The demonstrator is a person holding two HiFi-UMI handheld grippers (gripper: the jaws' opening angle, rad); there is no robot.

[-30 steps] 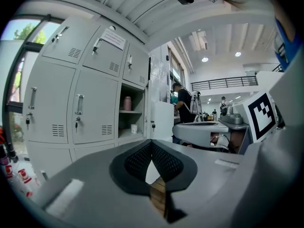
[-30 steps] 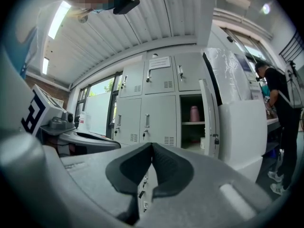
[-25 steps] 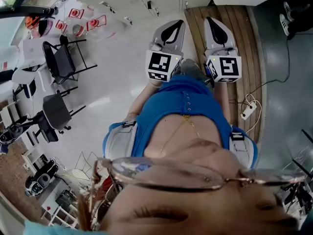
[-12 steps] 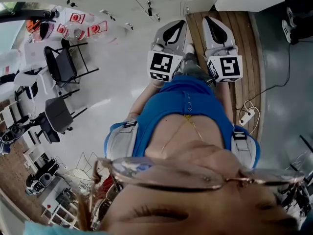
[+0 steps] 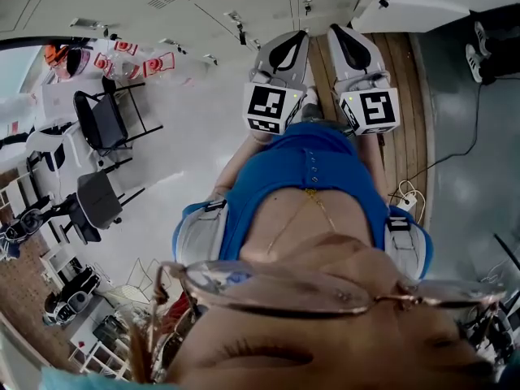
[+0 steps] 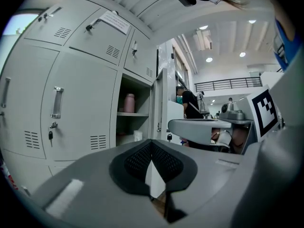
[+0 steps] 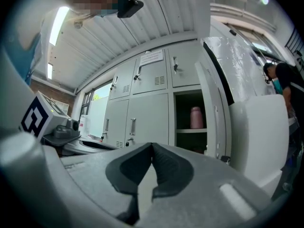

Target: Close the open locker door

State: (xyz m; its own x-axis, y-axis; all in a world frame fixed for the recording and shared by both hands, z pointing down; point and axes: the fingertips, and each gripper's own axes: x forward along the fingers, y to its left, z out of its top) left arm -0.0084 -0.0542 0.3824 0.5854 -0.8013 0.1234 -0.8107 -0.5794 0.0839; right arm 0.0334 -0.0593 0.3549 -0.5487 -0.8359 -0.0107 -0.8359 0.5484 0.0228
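At one o'clock from the right tool, the door is seen swung open. Stiff, light sheet metal is judged, best pushed at its free edge. The left tool and right tool are closed on nothing.

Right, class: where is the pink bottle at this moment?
In the right gripper view, right of centre, the pink bottle stands on a shelf inside the open locker, between closed locker doors on its left and the open door on its right.
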